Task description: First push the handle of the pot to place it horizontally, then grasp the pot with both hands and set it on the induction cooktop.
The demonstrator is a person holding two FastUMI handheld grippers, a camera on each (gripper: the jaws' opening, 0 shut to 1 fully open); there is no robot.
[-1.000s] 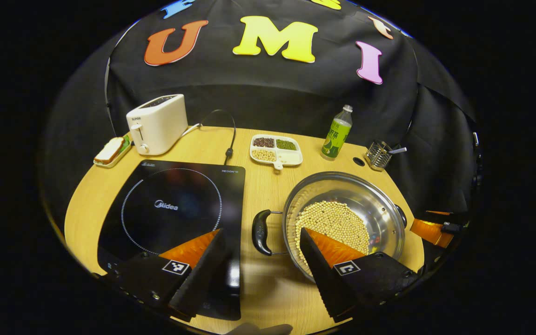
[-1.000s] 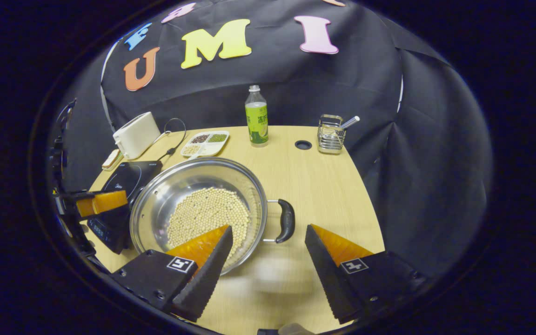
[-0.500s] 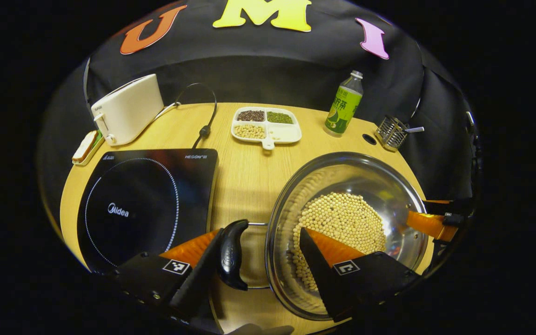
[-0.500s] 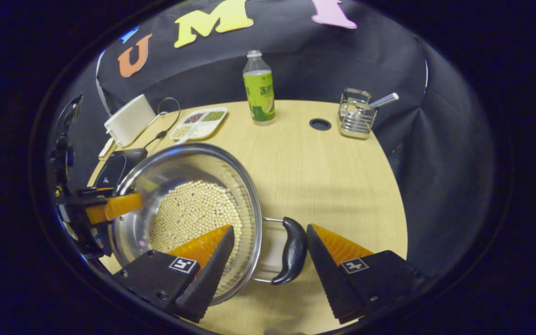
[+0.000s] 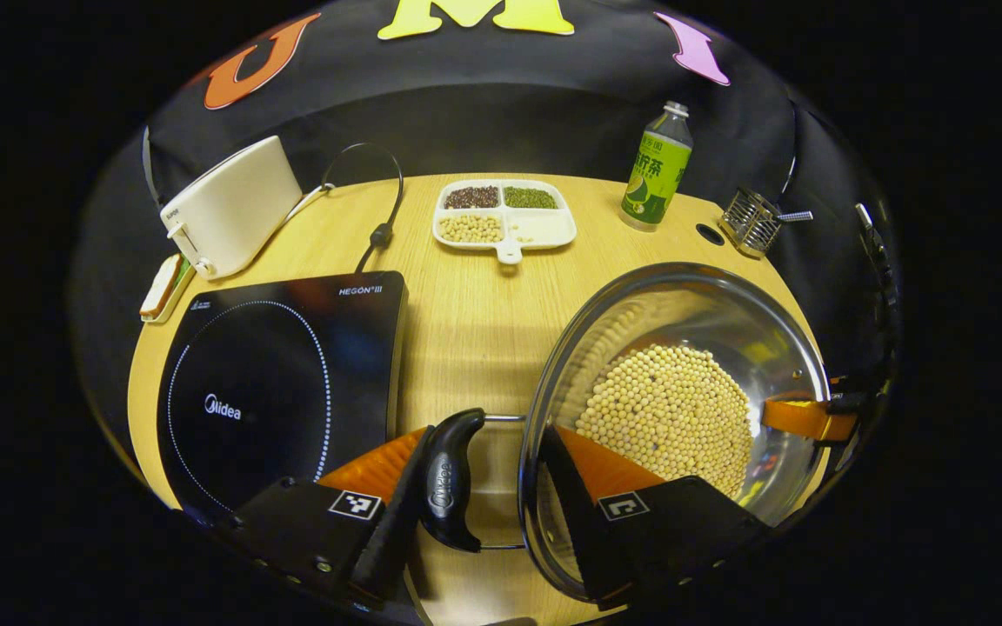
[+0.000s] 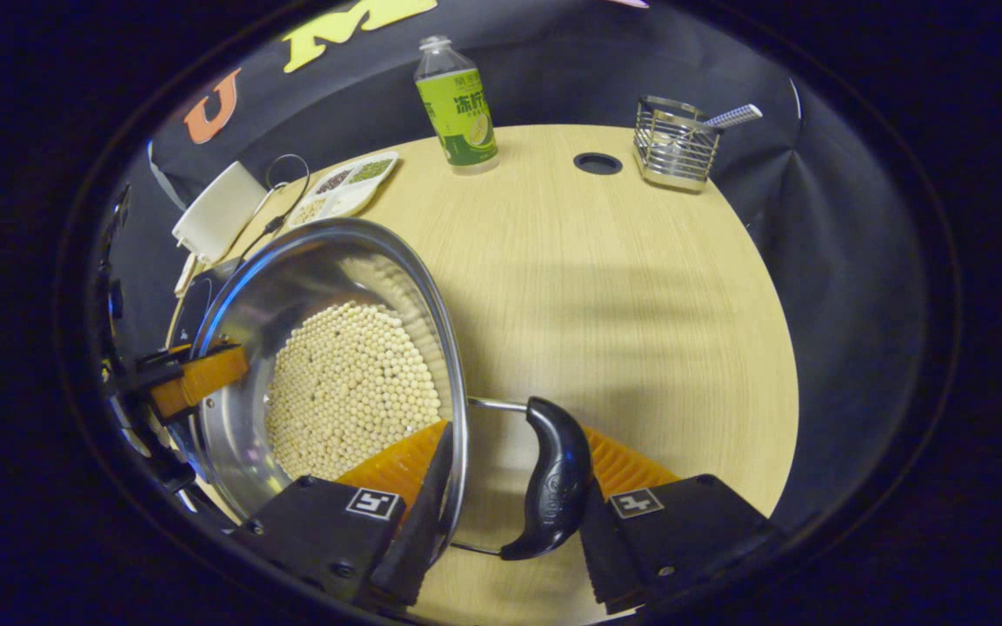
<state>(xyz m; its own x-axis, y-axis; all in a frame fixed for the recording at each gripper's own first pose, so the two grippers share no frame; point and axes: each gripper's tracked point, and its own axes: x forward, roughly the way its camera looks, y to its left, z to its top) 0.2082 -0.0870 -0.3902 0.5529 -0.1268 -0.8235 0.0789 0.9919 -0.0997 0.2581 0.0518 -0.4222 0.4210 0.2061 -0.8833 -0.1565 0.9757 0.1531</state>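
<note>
Both grippers had moved in: left gripper [image 5: 488,487] and right gripper [image 6: 514,487], fingers wide apart, straddled the shiny steel pot's [image 5: 684,348] black handles, ready to squeeze and lift.

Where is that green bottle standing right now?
The green bottle stands upright at the table's far edge against the black cloth, between the divided dish of beans and the wire basket in the left gripper view.

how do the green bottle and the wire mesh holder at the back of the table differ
The green-labelled plastic bottle is tall, narrow and capped; the silver wire mesh holder is short, boxy and open on top. The bottle has solid walls with a printed label; the holder is see-through metal mesh. A utensil handle sticks out of the holder; nothing protrudes from the bottle. Both stand upright on the round wooden table near its far edge.
</note>
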